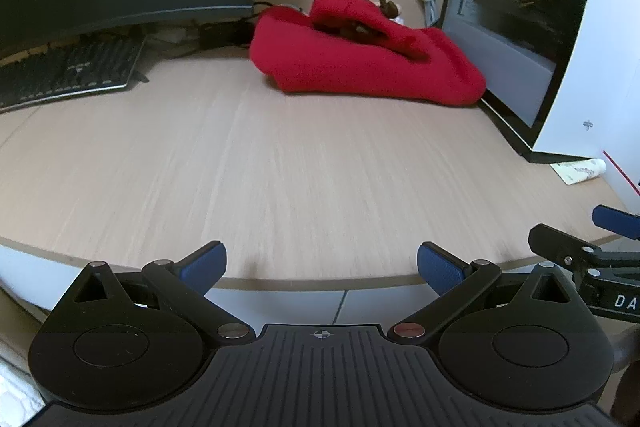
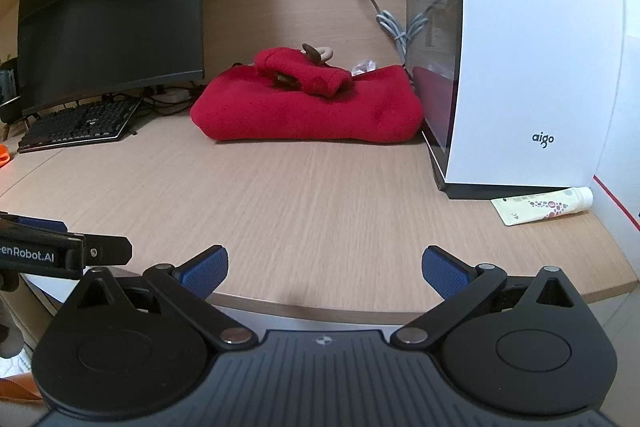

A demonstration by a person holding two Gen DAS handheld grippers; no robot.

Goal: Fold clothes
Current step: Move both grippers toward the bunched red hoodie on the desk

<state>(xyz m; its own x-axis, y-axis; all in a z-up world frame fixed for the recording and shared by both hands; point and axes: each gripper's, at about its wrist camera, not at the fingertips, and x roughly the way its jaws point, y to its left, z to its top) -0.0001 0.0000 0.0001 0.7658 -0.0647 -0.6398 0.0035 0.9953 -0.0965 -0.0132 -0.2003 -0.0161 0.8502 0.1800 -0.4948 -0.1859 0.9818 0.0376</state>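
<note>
A red fleece garment point(image 1: 360, 63) lies folded in a thick bundle at the back of the wooden desk point(image 1: 280, 167), a smaller folded part on top, against a computer case. It also shows in the right wrist view point(image 2: 308, 107). My left gripper point(image 1: 320, 267) is open and empty at the desk's near edge, far from the garment. My right gripper point(image 2: 325, 269) is open and empty too, at the near edge beside the left one. Its fingers point(image 1: 616, 223) show at the right edge of the left wrist view.
A dark monitor point(image 2: 112, 7) and black keyboard point(image 2: 80, 127) stand at the left. A white computer case point(image 2: 532, 47) with a glass side stands at the right, a tube point(image 2: 544, 209) lying by it. A grey cable point(image 2: 392, 23) runs behind the garment.
</note>
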